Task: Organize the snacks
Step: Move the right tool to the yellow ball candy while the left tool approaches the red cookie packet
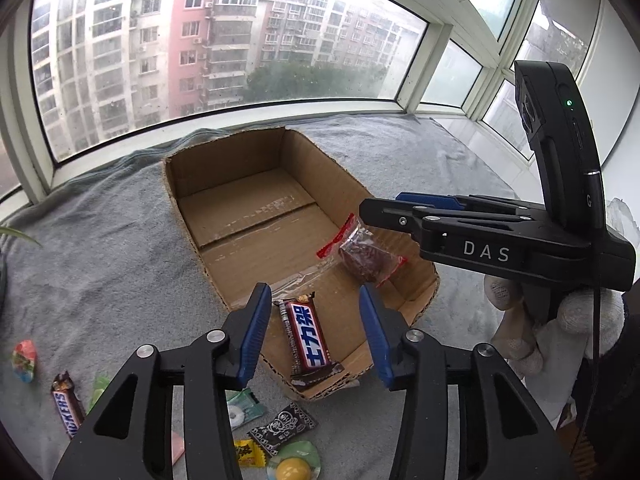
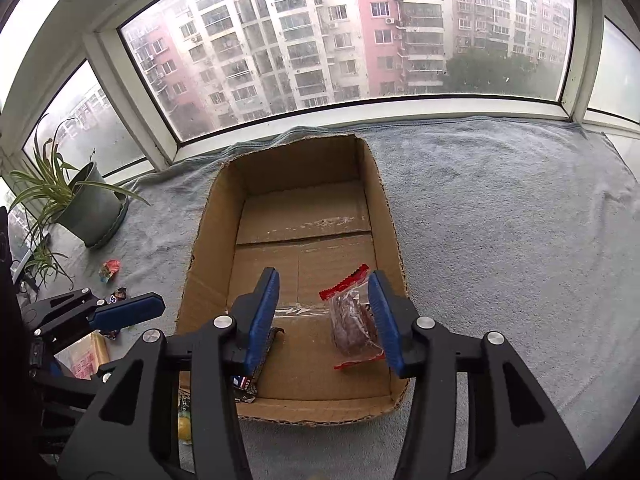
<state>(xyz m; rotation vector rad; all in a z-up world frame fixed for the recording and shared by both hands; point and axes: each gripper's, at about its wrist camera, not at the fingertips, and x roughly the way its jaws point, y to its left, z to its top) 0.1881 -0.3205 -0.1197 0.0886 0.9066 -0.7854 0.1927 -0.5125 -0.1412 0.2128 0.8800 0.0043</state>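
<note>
An open cardboard box (image 1: 192, 184) (image 2: 216, 220) lies on a grey cloth. Inside it are a red Snickers bar (image 1: 308, 340) with Chinese lettering and a clear red-edged bag of dark snack (image 1: 362, 254) (image 2: 352, 320). My left gripper (image 1: 314, 332) is open over the box's near end, above the bar. My right gripper (image 2: 324, 320) is open over the box, its right finger beside the bag; it also shows in the left wrist view (image 1: 400, 208). Loose snacks lie outside the box: a Snickers bar (image 1: 68, 408), a black wrapper (image 1: 284, 428), a yellow-centred candy (image 1: 294, 466).
A potted plant (image 2: 88, 204) stands at the far left by the window. A red candy (image 2: 110, 270) and a round colourful candy (image 1: 25, 360) lie on the cloth (image 2: 500, 220). The window sill runs along the back. A gloved hand (image 1: 560, 328) holds the right gripper.
</note>
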